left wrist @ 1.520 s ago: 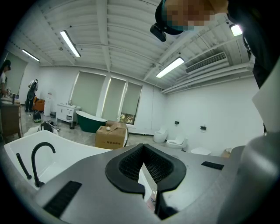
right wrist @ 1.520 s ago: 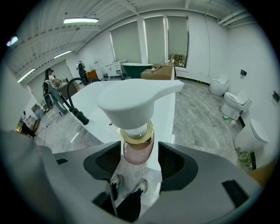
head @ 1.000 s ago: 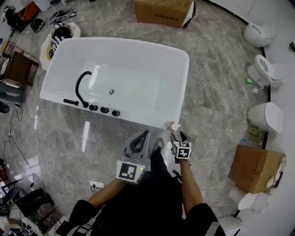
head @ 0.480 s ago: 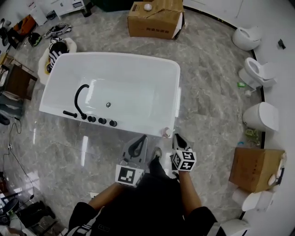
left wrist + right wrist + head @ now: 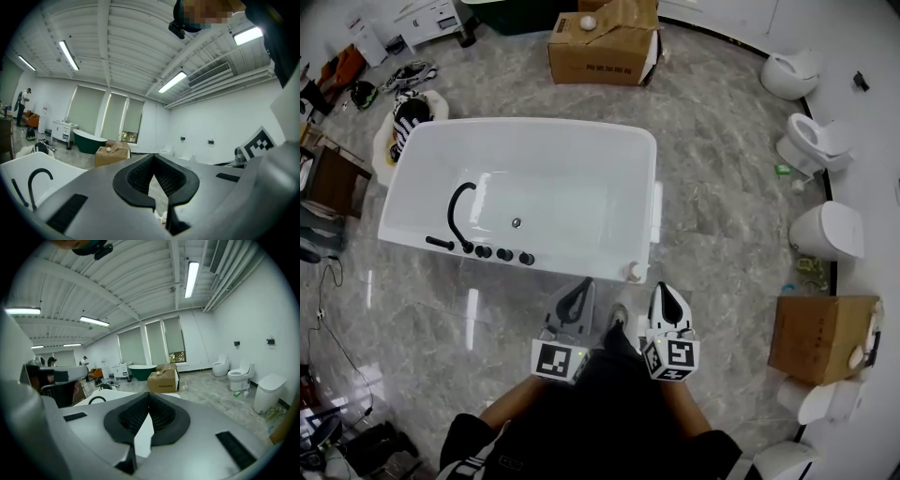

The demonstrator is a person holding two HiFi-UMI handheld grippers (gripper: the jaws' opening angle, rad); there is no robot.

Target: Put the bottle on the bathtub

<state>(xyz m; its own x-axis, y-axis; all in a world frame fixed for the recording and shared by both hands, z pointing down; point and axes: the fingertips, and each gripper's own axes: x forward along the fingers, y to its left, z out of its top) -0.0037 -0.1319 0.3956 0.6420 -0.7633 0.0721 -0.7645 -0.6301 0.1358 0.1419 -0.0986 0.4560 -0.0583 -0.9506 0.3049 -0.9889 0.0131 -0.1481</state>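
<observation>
I am holding both tongs low over the marble floor, just short of the near long edge of the white bathtub (image 5: 649,187). The left gripper (image 5: 582,287) is pressed together at its tips with nothing between the ribbed pads. The right gripper (image 5: 662,292) is closed the same way and is also empty.

The bottle (image 5: 635,272) is standing upright on the tub's rim at its near right corner. It is just beyond my right tong and not touching either one. From how it sits, I am judging the placing as done.

It is a small, pale bottle with a cap, too small here for me to make out any label. I am guessing it is light plastic, stiff enough to take a firm pinch without buckling, and not fragile. If I need to shift it, I am thinking of gripping across the body below the cap, low enough that it does not tip. The rim is narrow, glossy and rounded, and I am expecting it to be slick. A light bottle could skate off toward the floor or into the basin from a small nudge, so I am planning to keep the closed tips clear of it.
</observation>
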